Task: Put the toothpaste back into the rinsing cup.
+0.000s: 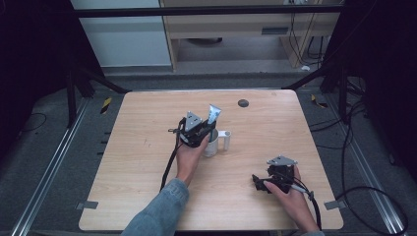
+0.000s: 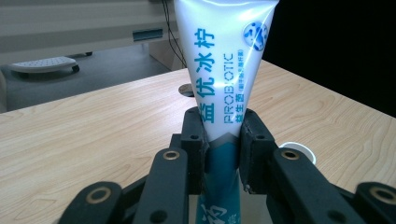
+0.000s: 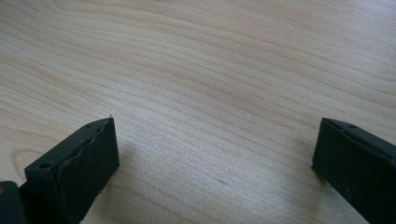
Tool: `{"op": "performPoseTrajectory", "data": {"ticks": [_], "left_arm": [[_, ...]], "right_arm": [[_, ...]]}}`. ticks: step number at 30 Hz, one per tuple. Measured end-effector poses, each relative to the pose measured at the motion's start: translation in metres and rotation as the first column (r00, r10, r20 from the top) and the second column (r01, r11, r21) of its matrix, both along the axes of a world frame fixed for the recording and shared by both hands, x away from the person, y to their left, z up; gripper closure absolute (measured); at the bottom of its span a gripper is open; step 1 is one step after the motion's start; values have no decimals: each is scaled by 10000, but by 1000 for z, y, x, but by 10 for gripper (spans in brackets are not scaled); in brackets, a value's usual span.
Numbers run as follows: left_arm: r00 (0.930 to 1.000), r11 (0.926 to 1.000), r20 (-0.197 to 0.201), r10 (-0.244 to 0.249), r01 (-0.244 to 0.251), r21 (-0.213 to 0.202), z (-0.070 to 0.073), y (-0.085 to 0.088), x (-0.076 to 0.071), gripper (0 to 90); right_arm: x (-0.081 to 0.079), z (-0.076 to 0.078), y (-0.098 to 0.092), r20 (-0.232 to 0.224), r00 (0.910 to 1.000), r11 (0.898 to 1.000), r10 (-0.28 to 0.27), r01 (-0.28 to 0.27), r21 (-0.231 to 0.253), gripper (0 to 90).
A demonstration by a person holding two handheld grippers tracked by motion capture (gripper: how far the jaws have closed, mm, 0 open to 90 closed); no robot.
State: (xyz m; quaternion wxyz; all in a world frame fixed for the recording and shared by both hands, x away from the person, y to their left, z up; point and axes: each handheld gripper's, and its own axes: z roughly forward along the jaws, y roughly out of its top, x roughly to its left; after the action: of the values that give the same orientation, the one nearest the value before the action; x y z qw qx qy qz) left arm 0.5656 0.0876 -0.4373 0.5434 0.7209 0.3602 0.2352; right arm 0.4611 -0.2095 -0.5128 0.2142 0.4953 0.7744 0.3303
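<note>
A white and teal toothpaste tube stands upright between the jaws of my left gripper, which is shut on its lower part. In the high view the tube rises from a white mug at the table's middle, with my left gripper over the mug's near-left side. The mug's handle points right. My right gripper rests low at the front right of the table, its jaws wide apart over bare wood, nothing between them.
The wooden table has a dark round grommet near its far edge. Black cables trail from both grippers toward the near edge. Beyond the table lie grey floor, metal rails and a wooden cabinet.
</note>
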Motion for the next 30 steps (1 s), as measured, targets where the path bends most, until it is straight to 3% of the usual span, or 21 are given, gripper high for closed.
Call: {"op": "performPoseTrajectory", "data": {"ticks": [30], "left_arm": [[9997,9998,196,-118,115,178,7,1,-7,602]], "right_arm": [[0,0,0,-7,10000,10000,0,0,3,6]]}}
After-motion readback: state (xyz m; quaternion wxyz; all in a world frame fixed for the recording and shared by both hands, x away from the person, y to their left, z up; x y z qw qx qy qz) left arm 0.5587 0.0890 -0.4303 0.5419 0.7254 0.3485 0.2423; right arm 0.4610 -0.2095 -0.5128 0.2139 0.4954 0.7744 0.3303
